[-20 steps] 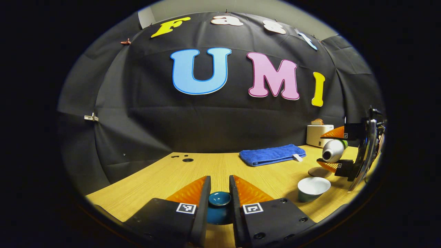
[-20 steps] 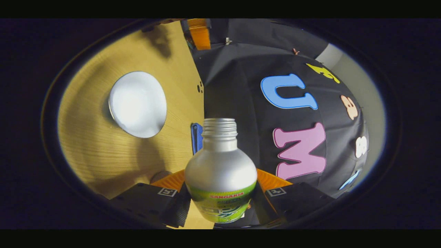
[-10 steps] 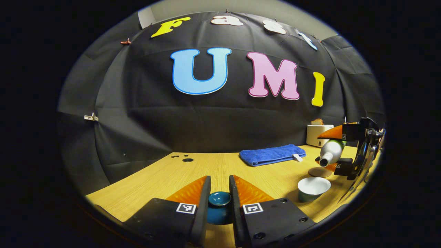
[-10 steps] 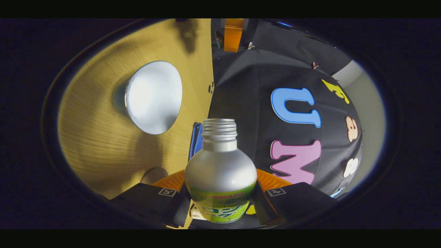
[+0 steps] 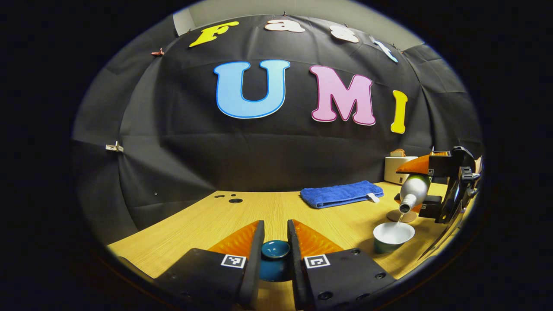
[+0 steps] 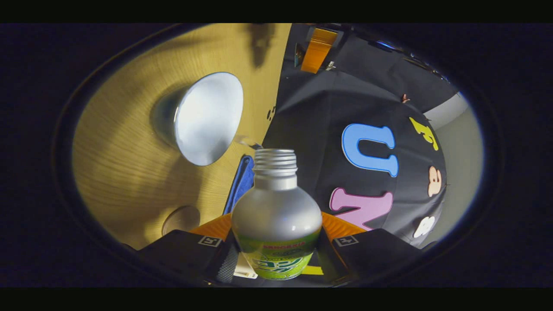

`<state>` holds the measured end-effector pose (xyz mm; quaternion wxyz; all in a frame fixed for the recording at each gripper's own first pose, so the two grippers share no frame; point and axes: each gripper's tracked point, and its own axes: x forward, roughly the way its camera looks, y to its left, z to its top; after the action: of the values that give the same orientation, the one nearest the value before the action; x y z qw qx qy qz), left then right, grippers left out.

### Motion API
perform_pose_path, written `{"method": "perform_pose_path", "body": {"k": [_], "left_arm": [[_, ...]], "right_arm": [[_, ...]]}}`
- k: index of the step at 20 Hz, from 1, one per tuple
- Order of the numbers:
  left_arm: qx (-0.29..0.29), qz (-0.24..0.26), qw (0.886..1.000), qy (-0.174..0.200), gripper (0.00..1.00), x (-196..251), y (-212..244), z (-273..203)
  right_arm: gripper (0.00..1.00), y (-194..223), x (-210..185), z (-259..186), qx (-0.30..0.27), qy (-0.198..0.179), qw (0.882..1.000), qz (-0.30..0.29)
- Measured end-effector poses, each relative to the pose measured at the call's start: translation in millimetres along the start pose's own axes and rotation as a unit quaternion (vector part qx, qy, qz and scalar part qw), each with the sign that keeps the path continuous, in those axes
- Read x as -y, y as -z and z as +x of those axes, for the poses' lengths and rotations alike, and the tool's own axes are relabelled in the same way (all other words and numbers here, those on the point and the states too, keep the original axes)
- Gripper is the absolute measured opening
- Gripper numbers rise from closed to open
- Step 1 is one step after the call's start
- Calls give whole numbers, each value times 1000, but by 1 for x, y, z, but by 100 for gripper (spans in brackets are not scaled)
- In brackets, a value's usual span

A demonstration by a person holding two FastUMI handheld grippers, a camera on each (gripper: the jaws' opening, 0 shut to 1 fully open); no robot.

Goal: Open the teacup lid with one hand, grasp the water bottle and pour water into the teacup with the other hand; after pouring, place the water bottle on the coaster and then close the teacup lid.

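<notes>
Silver water bottle (image 6: 276,207) sits clamped between the two fingers of the right gripper (image 6: 276,255), label end toward the camera, open threaded neck pointing away. In the left gripper view the same bottle (image 5: 413,190) is tilted steeply, mouth down, directly above the teacup (image 5: 392,236); a thin stream of water runs from the mouth into the cup's white interior. Mouth and cup rim are apart, not touching. Round coaster (image 5: 401,215) lies on the wooden table (image 5: 207,224) just behind the teacup, under the tilted bottle. In the right gripper view the teacup (image 6: 203,119) shows ahead and to the left of the bottle neck, the coaster (image 6: 181,219) nearer the gripper.

Left gripper (image 5: 275,255) stands well to the left of the teacup, low over the table, fingers narrow and pressed on both sides of the dark teal teacup lid (image 5: 274,259). Whether the lid touches the table cannot be told. Folded blue towel (image 5: 340,193) lies behind the teacup, toward the wall.
</notes>
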<state>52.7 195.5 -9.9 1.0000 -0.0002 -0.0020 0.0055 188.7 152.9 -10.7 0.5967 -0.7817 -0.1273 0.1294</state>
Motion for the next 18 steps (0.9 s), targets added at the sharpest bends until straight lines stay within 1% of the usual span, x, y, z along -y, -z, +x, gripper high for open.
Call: {"method": "perform_pose_path", "body": {"k": [1,2,3,7,8,9,14,15,16,18], "left_arm": [[0,0,1000,0,35,0,0,0],[0,0,1000,0,35,0,0,0],[0,0,1000,0,35,0,1,0],[0,0,1000,0,35,0,0,0],[0,0,1000,0,35,0,1,0],[0,0,1000,0,35,0,0,0],[0,0,1000,0,35,0,1,0],[0,0,1000,0,35,0,0,0],[0,0,1000,0,35,0,1,0],[0,0,1000,0,35,0,1,0]], "right_arm": [[78,1,0,1,0,-1,1000,-2],[75,1,0,2,0,-2,1000,-6],[78,1,1,4,0,-1,1000,-10],[78,0,1,4,5,0,1000,-25],[80,2,2,4,4,0,1000,-25],[78,1,2,4,4,-1,1000,-26],[78,-8,6,0,25,5,997,-69],[75,-10,5,1,28,6,997,-75],[78,-9,6,0,29,7,997,-78],[78,-8,8,1,31,12,996,-84]]}}
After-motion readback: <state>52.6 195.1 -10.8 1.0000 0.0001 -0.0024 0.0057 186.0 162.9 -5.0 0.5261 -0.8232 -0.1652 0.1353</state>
